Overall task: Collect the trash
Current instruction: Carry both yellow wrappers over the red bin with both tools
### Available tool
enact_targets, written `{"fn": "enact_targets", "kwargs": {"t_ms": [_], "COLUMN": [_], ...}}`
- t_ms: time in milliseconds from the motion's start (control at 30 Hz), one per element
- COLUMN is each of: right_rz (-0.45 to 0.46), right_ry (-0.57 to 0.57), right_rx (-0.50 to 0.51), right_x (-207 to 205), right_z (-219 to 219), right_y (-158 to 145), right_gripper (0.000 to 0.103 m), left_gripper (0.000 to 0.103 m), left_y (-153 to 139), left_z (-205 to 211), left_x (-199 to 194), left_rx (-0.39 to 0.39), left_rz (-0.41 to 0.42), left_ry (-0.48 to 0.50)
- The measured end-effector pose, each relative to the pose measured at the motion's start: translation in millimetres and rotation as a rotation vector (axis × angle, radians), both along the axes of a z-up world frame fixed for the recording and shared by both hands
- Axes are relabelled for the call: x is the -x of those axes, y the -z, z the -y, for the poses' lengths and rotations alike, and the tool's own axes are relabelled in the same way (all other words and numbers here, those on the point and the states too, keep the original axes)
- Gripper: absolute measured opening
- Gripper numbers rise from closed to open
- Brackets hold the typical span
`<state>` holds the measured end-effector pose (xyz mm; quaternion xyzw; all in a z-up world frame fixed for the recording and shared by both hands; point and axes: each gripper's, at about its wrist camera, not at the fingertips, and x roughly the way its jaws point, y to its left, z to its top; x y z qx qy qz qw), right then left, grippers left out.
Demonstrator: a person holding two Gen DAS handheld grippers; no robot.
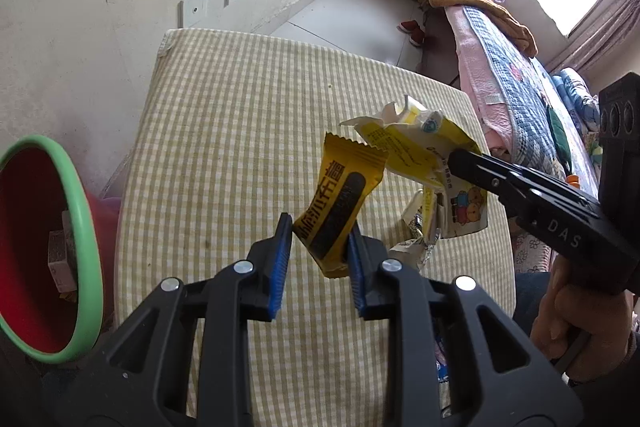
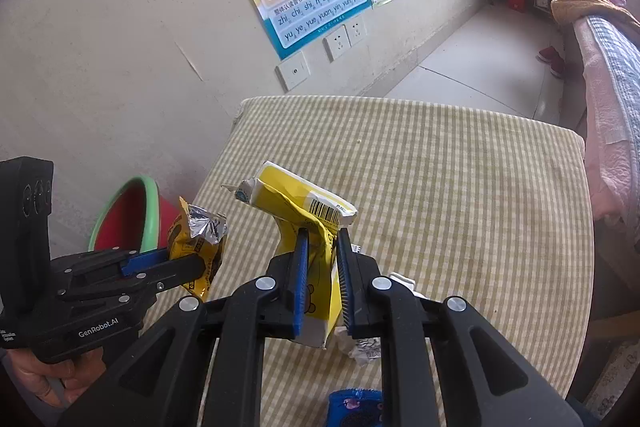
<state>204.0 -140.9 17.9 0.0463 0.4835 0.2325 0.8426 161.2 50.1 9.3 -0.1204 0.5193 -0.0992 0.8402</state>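
Red bin (image 1: pixel 36 251), green rim, at your left gripper's nine o'clock, beside the checked table (image 1: pixel 240 131).

Right gripper (image 2: pixel 322 279): jaws nearly closed on crushed yellow carton (image 2: pixel 296 207). Light, springy; you pinch it mid-body.

Left gripper (image 1: pixel 318 247): jaws clamped on yellow snack wrapper (image 1: pixel 340 203). Slick, weightless; hold its lower half.

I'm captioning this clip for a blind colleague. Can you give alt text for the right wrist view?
The right gripper clamps a crumpled yellow carton above a checked tablecloth. To its left, the left gripper holds a yellow snack wrapper near a red bin with a green rim.
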Motion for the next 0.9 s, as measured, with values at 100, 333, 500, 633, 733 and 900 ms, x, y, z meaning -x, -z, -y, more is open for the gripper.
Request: {"fn": "enact_targets", "kwargs": {"t_ms": [100, 333, 500, 633, 733, 900], "right_rz": [0.024, 0.06, 0.082, 0.096, 0.108, 0.121], "right_ry": [-0.011, -0.048, -0.081, -0.11, -0.136, -0.185], "right_rx": [0.002, 0.002, 0.003, 0.005, 0.007, 0.013], "right_x": [13.6, 46.1, 63.0, 74.0, 81.0, 87.2], "right_z": [-7.2, -32.5, -53.7, -72.9, -86.3, -107.6], "right_y": [-10.8, -26.1, -35.0, -40.9, -45.3, -51.1], "right_gripper": [0.014, 0.014, 0.014, 0.014, 0.014, 0.014], "left_gripper": [0.026, 0.026, 0.026, 0.026, 0.026, 0.026], "left_y": [-12.0, -36.8, -46.0, -49.6, -51.7, -53.9], "left_z": [-9.2, -39.0, -60.9, -75.9, -87.1, -105.3], "left_x": [13.9, 47.8, 70.6, 86.4, 95.7, 105.2], "left_rx": [0.001, -0.008, -0.009, -0.009, -0.005, 0.0], "left_rz": [0.02, 0.058, 0.076, 0.086, 0.094, 0.106], "left_ry": [-0.029, -0.105, -0.151, -0.184, -0.209, -0.248]}}
